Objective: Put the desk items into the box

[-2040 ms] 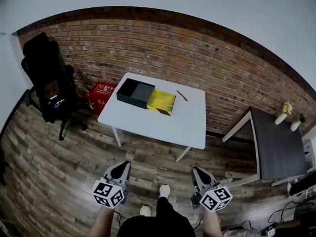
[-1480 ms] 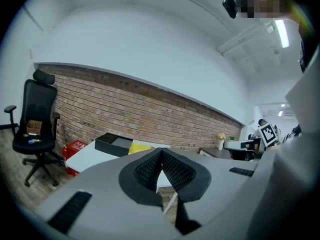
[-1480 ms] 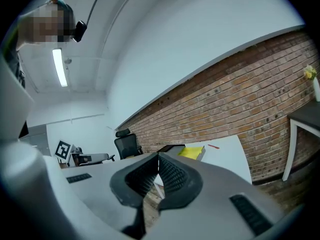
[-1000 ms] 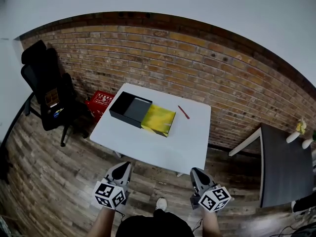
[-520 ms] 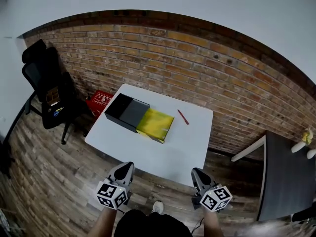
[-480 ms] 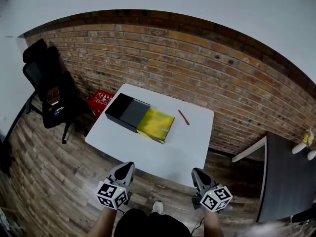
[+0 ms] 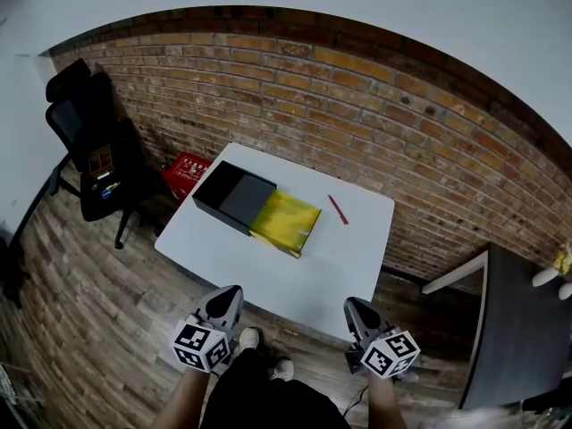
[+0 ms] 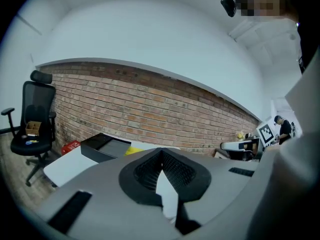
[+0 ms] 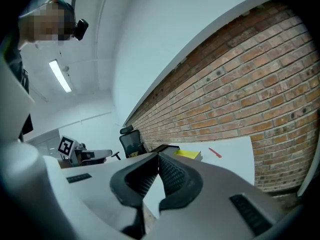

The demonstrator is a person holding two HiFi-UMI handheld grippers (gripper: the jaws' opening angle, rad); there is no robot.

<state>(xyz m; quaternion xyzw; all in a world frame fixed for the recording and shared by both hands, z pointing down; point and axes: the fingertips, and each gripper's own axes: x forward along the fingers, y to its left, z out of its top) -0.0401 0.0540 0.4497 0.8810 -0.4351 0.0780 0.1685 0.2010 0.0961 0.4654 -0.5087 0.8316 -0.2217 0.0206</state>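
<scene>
A white table (image 7: 357,257) stands ahead of me by the brick wall. On it lies an open black box (image 7: 234,195), with a yellow notebook (image 7: 286,222) against its right end and a red pen (image 7: 338,209) further right. Both grippers hang low in front of my body, short of the table's near edge. My left gripper (image 7: 231,291) is shut and empty, and so is my right gripper (image 7: 351,304). In the left gripper view the black box (image 8: 102,146) shows beyond the shut jaws. The right gripper view shows the notebook (image 9: 188,154) and pen (image 9: 215,152).
A black office chair (image 7: 94,155) stands at the left, with a red crate (image 7: 186,173) on the floor beside the table's left end. A dark grey table (image 7: 523,329) sits at the right. The floor is wood planks (image 7: 80,311).
The table has come nearer and larger in the head view as I step toward it. Both grippers stay shut and low in front of me.
</scene>
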